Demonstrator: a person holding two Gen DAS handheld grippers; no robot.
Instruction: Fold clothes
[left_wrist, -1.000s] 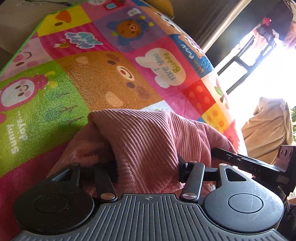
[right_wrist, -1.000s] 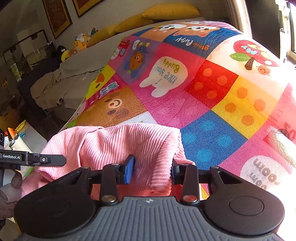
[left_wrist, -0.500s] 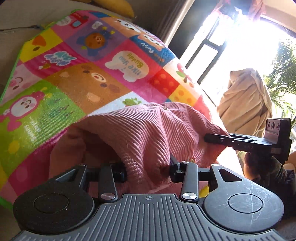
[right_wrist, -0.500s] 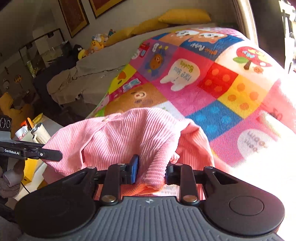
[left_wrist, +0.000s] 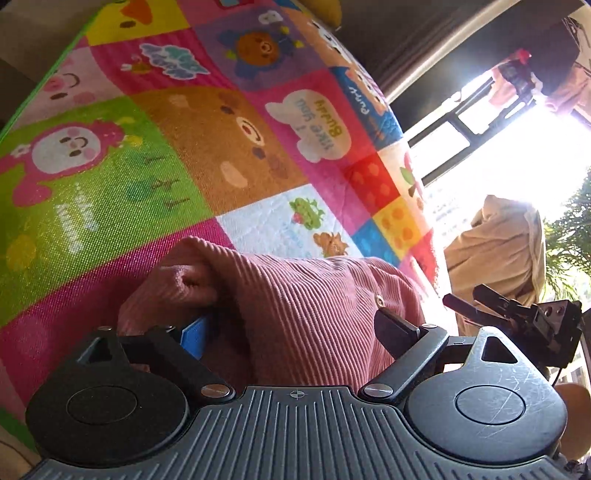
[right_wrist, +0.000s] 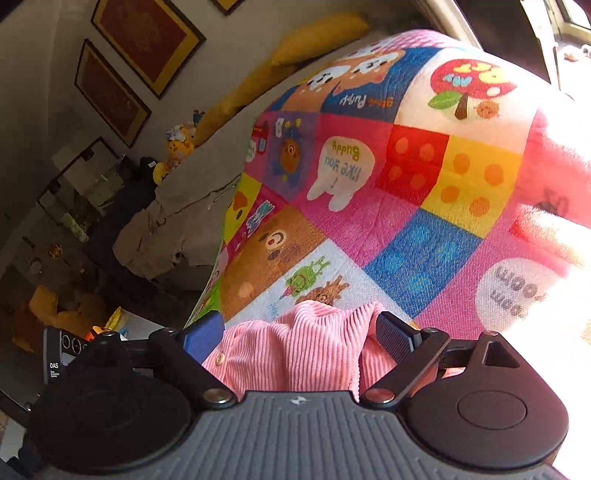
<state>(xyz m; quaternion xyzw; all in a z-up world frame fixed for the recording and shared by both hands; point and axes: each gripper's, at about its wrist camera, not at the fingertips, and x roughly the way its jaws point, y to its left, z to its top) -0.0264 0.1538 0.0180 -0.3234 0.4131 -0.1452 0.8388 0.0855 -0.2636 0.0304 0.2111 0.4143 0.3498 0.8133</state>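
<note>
Pink garment (left_wrist: 314, 306) lies loose between both grippers' spread fingers (left_wrist: 393, 326).

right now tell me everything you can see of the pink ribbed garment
The pink ribbed garment looks like soft corduroy, with small pale buttons, one showing near its edge in the right wrist view. It lies bunched and partly folded on the colourful cartoon play mat, one corner rolled over on itself. Its near part sits between the jaws of both the left gripper and the right gripper, which have just been opening and now stand wide, no longer pinching it.
</note>
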